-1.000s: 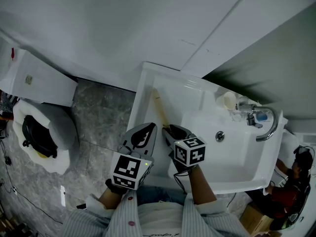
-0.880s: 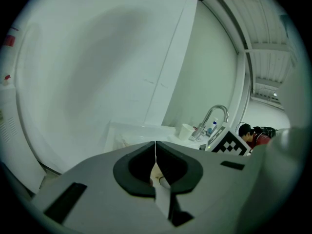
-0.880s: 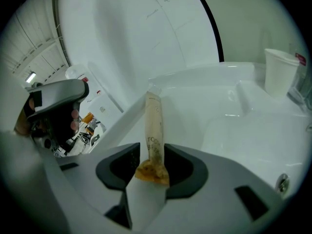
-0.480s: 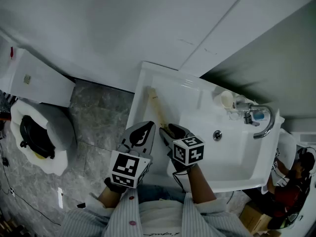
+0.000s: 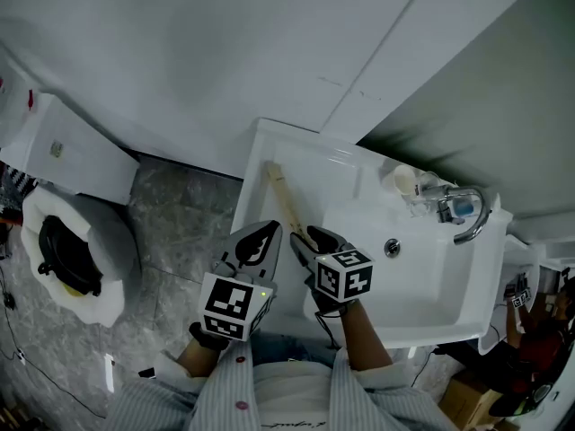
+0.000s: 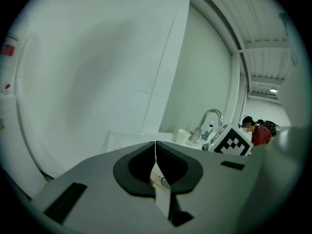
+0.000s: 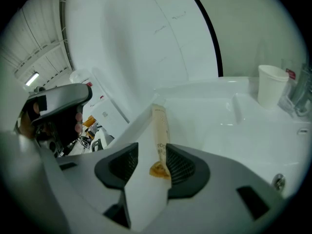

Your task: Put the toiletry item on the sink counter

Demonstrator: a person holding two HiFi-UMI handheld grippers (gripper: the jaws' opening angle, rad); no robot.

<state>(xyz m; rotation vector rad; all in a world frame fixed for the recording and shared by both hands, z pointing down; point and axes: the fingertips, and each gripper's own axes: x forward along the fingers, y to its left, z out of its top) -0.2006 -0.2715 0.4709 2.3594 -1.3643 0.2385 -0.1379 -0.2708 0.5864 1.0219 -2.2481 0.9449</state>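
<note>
A cream toothpaste tube (image 5: 286,201) lies along the left ledge of the white sink counter (image 5: 260,164), its cap end toward me. My right gripper (image 5: 305,239) stands open just above the ledge. The tube's near end (image 7: 159,135) lies between its jaws, close to the right pad and apart from the left one. My left gripper (image 5: 267,233) hovers beside it on the left, shut and empty. In the left gripper view, the left gripper (image 6: 155,147) has its jaws meeting in a thin line, and the tube's cap (image 6: 161,181) shows below them.
The basin (image 5: 422,272) takes up the counter's right side, with a curved faucet (image 5: 472,212) and a white cup (image 5: 402,180) at its back. A toilet (image 5: 67,250) stands on the marble floor at the left. A person sits at the lower right (image 5: 539,330).
The head view has drifted, so the sink and faucet sit slightly further left. Both grippers keep their places and the tube stays on the ledge.
</note>
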